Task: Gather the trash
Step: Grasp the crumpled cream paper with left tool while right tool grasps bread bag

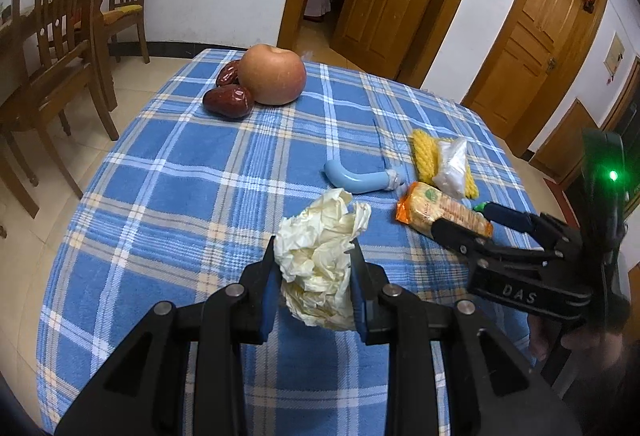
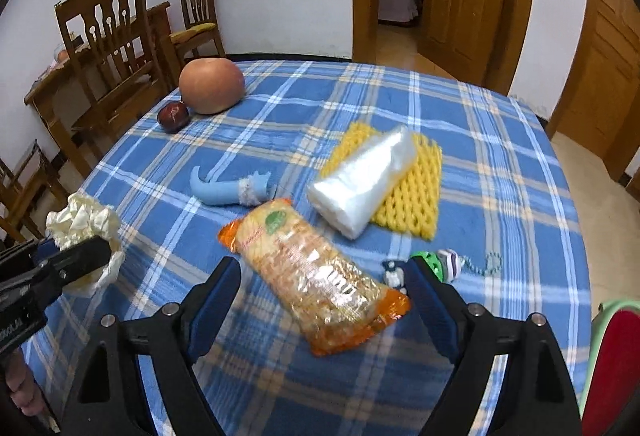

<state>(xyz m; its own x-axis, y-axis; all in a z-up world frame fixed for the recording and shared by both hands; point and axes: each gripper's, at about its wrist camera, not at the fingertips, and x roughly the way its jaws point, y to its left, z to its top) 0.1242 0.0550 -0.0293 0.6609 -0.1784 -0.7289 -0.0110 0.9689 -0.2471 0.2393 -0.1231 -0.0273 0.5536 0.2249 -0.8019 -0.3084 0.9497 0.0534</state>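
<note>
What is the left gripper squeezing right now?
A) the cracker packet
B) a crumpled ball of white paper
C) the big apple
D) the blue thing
B: the left gripper has its two fingers pressed against a crumpled white paper ball, lifted clear of the checked tablecloth.

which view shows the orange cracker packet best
The right wrist view. There the orange cracker packet lies whole and close, between the right gripper's open fingers, with its green label visible. In the left wrist view the packet is smaller and off to the side, its near end hidden behind the right gripper.
</note>
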